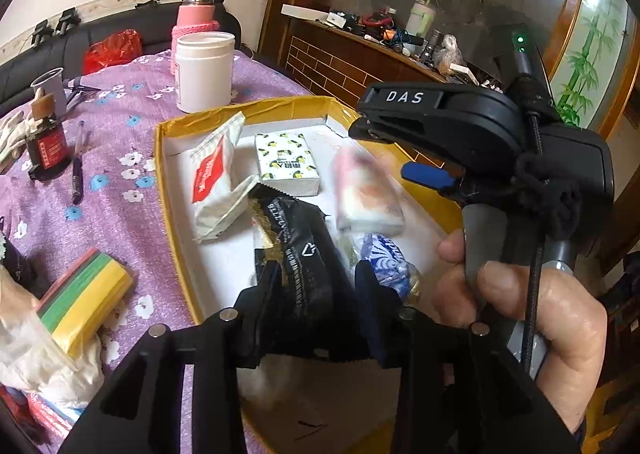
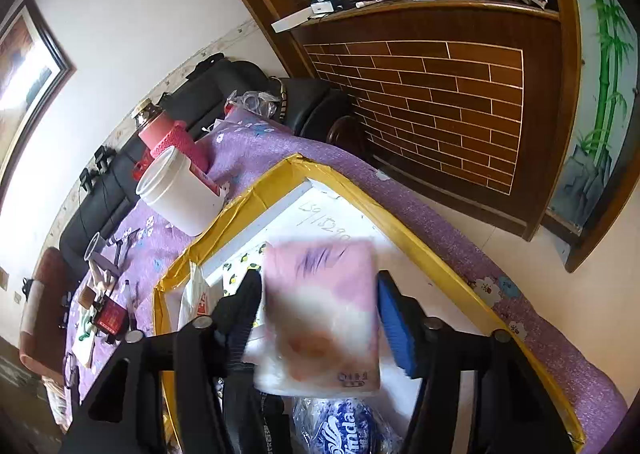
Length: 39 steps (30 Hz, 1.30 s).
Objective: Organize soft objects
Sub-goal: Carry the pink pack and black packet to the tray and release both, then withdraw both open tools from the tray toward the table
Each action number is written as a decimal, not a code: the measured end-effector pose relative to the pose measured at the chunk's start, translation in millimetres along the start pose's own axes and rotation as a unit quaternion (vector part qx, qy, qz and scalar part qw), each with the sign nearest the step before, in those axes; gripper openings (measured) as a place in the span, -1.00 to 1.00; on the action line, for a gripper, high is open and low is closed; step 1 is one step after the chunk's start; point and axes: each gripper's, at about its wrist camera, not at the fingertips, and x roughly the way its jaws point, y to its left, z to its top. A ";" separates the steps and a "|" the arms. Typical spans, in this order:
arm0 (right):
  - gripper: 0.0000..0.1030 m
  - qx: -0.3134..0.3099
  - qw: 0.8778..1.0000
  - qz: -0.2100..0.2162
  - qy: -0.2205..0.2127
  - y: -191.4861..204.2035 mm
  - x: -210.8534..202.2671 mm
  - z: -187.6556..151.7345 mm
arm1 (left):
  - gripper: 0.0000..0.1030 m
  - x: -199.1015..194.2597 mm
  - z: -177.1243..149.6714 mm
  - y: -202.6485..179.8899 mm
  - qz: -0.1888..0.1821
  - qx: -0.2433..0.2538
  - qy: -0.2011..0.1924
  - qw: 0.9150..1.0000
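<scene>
A yellow-rimmed box [image 1: 168, 126] with a white floor holds soft packs: a white pack with a red label [image 1: 212, 178], a lemon-print tissue pack [image 1: 286, 162], a pink tissue pack [image 1: 366, 194] and a blue-and-white pack [image 1: 386, 258]. My left gripper [image 1: 316, 274] is shut on a black snack packet [image 1: 300, 250] over the box. In the right wrist view the pink tissue pack [image 2: 320, 314] is blurred between the spread fingers [image 2: 394, 318] of my right gripper [image 2: 316, 314]; the jaws stand apart from it. The box rim [image 2: 400, 234] and blue pack [image 2: 340, 430] show there too.
On the purple flowered cloth [image 1: 100, 158] stand a white jar [image 1: 204, 70], a pink flask [image 1: 196, 14], a dark bottle [image 1: 46, 142], a pen [image 1: 78, 170] and striped sponges [image 1: 92, 294]. A cluttered wooden counter [image 1: 360, 54] stands behind. The cloth's edge [image 2: 520, 286] runs right of the box.
</scene>
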 end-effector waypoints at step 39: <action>0.37 -0.379 0.866 0.310 0.101 175.9 -40.3 -163.3 | 0.02 -174.5 -132.1 207.4 0.195 -0.237 -0.031 0.951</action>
